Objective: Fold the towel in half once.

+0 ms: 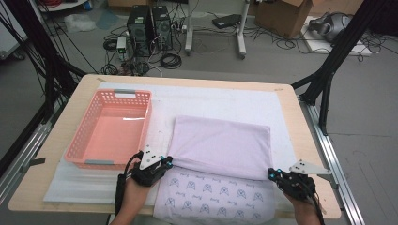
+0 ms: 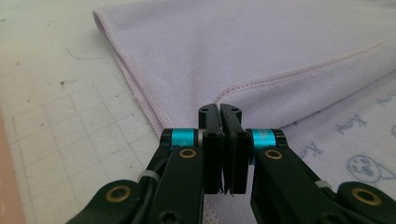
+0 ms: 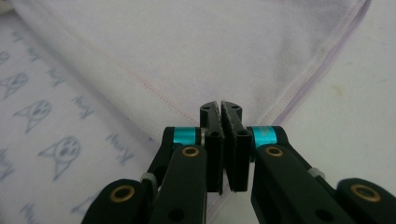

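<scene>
A lilac towel lies folded on the white mat, its plain upper layer covering the far part. The near part shows a blue printed pattern. My left gripper is at the upper layer's near left corner, jaws pressed together on the stitched hem where it meets the tips. My right gripper is at the near right corner, shut on the hem in the same way. Both sets of jaws sit low over the cloth, as my left gripper and right gripper views show.
A pink plastic basket with nothing in it stands on the mat left of the towel, close to my left hand. The white mat covers most of the wooden table. Beyond the table are computer towers, cables and frame legs.
</scene>
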